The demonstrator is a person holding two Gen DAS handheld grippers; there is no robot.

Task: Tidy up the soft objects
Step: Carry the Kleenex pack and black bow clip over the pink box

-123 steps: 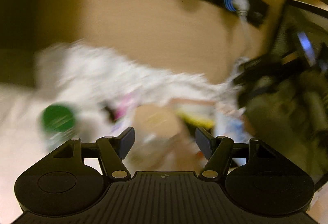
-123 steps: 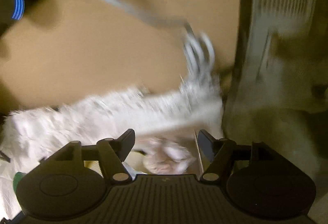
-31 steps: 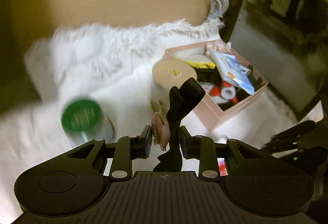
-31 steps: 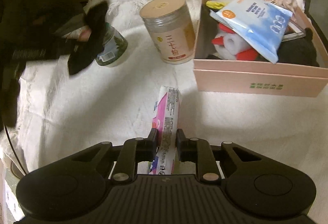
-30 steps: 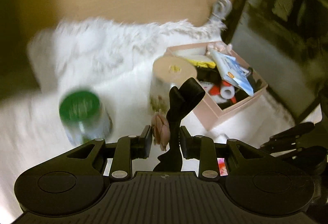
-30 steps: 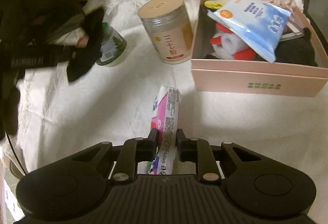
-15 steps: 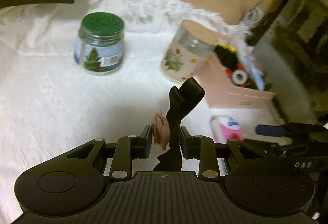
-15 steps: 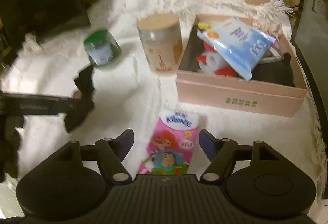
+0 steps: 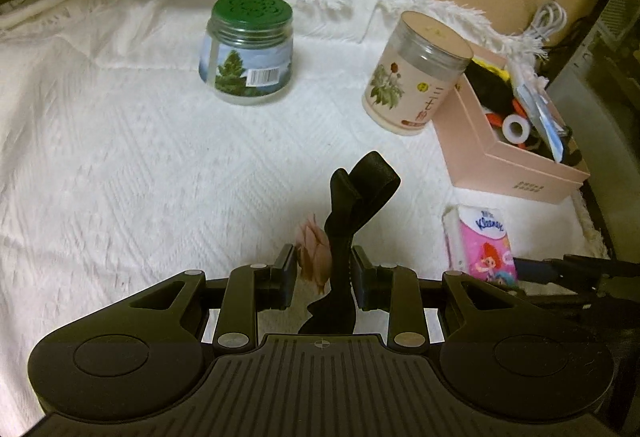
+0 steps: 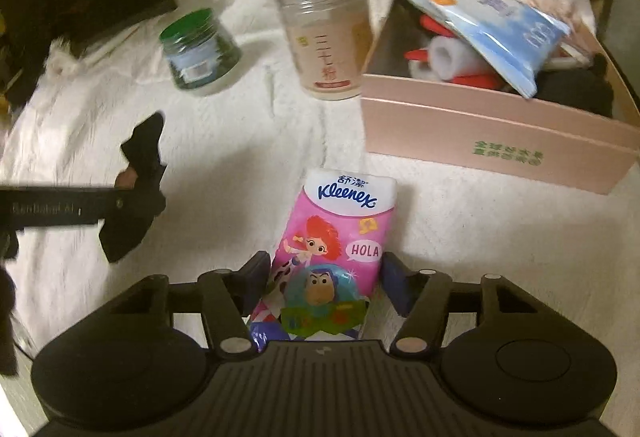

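White blanket (image 9: 120, 157) (open left side)

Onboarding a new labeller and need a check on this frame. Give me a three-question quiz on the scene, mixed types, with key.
1. Multiple choice: what is clamped in the left gripper? A) a sock B) a black hair clip C) a spoon
2. True or false: the Kleenex pack lies on the white cloth, outside the pink box.
3. Short answer: what colour is the lid of the jar with the tree label?

Key: 1 B; 2 true; 3 green.
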